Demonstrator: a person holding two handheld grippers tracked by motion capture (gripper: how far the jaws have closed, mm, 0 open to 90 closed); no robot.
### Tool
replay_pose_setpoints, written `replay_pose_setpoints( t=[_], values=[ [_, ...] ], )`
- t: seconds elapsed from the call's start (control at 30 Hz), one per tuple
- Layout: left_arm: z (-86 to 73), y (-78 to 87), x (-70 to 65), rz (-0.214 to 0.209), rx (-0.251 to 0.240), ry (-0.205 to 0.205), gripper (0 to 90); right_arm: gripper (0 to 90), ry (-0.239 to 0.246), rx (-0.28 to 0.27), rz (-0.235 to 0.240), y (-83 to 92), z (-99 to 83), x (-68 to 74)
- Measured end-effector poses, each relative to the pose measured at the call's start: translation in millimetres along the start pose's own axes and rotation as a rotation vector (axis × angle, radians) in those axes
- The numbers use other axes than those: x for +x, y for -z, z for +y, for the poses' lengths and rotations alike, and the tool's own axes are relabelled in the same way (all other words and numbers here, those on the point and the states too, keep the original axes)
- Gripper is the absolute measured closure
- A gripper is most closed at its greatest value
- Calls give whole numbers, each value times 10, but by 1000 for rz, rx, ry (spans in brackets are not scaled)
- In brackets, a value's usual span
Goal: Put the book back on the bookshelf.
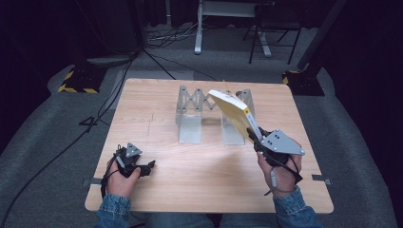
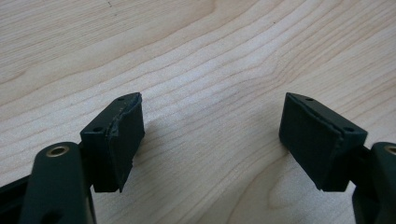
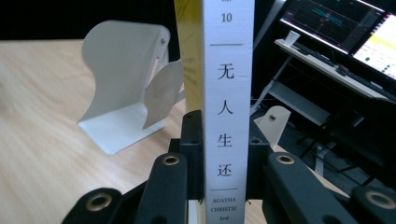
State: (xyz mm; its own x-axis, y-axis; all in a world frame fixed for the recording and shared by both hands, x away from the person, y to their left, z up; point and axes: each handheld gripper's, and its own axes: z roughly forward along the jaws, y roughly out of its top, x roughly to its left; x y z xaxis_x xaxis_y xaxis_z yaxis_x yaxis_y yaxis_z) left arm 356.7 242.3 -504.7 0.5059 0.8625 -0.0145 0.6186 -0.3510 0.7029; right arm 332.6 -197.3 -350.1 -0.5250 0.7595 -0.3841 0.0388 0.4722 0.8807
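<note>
A thin book point(image 1: 233, 111) with a yellow cover and a white spine is held tilted in the air, its top over the right part of a grey metal expanding book rack point(image 1: 190, 118). My right gripper point(image 1: 255, 138) is shut on the book's lower end. In the right gripper view the white spine point(image 3: 228, 93), printed with characters, stands upright between the jaws of the right gripper point(image 3: 224, 140), with a curved rack plate point(image 3: 121, 79) beyond it to the left. My left gripper point(image 1: 148, 166) rests low at the table's front left, open point(image 2: 210, 135) over bare wood, nothing between its pads.
The wooden table point(image 1: 157, 99) has bare room left of and in front of the rack. Cables point(image 1: 119, 90) run across the grey floor on the left. Stand bases point(image 1: 76, 80) sit past the far corners. Monitors point(image 3: 345, 28) glow on a desk beyond the table.
</note>
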Motion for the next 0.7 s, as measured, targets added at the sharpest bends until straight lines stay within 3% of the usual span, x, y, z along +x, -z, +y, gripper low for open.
replay_pose_setpoints(
  t=[0.07, 0.3, 0.63, 0.7],
  values=[
    [0, 1, -1, 1, 1, 1, 225, 762, -46, -18, -21, -19, 19, -51],
    [2, -2, 2, 3, 1, 1, 219, 762, -89, -23, -42, -139, 55, -108],
    [3, -3, 3, 2, 1, 1, 217, 762, -141, -38, -94, -478, 107, -179],
    [4, -2, 5, 4, 2, -1, 215, 762, -169, -40, -107, -586, 102, -225]
  ],
)
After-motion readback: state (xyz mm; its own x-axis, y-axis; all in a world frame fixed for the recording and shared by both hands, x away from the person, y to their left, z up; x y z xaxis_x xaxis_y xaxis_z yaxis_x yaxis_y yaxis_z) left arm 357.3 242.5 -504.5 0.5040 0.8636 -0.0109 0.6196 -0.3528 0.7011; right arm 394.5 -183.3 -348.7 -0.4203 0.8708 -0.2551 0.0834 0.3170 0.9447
